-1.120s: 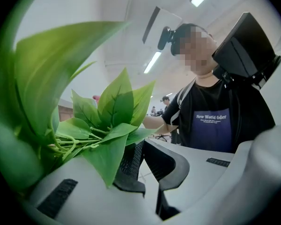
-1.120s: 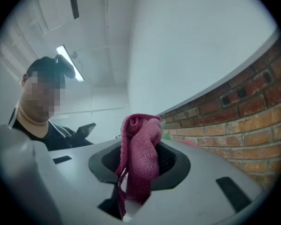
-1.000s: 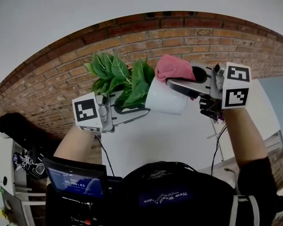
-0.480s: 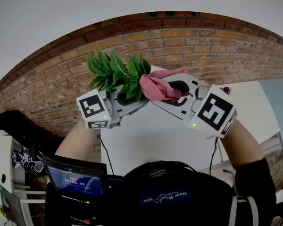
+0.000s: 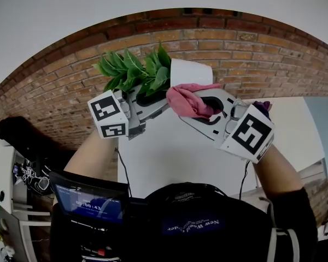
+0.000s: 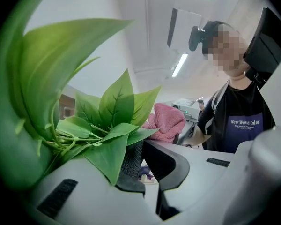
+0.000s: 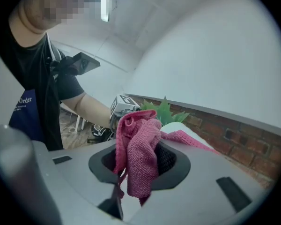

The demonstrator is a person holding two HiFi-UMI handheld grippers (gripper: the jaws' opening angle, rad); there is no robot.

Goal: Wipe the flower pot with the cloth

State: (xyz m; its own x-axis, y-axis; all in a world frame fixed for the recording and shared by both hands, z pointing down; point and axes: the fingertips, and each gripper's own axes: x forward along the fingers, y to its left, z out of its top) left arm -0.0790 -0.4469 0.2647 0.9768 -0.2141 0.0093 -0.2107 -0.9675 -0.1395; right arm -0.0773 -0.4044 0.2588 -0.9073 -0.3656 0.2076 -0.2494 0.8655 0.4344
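Note:
A white flower pot [image 5: 192,72] with green leaves [image 5: 132,69] is held up in the air, tipped on its side, leaves pointing left. My left gripper [image 5: 156,100] is shut on the flower pot at its mouth, where the leaves come out; those leaves [image 6: 103,121] lie over its closed jaws [image 6: 140,146]. My right gripper [image 5: 201,106] is shut on a pink cloth [image 5: 187,100], which presses against the pot's lower side. In the right gripper view the cloth [image 7: 141,149] hangs bunched between the jaws, with the pot [image 7: 181,125] just beyond it.
A brick wall [image 5: 262,53] runs behind the pot. A white table [image 5: 169,157] lies below both grippers. A small screen [image 5: 90,203] sits at the person's chest, and dark gear [image 5: 22,146] stands at the left.
The pot has risen and swung, so its white body now shows above the cloth. My right gripper rolled and came down, carrying the cloth from the pot's top to its lower side.

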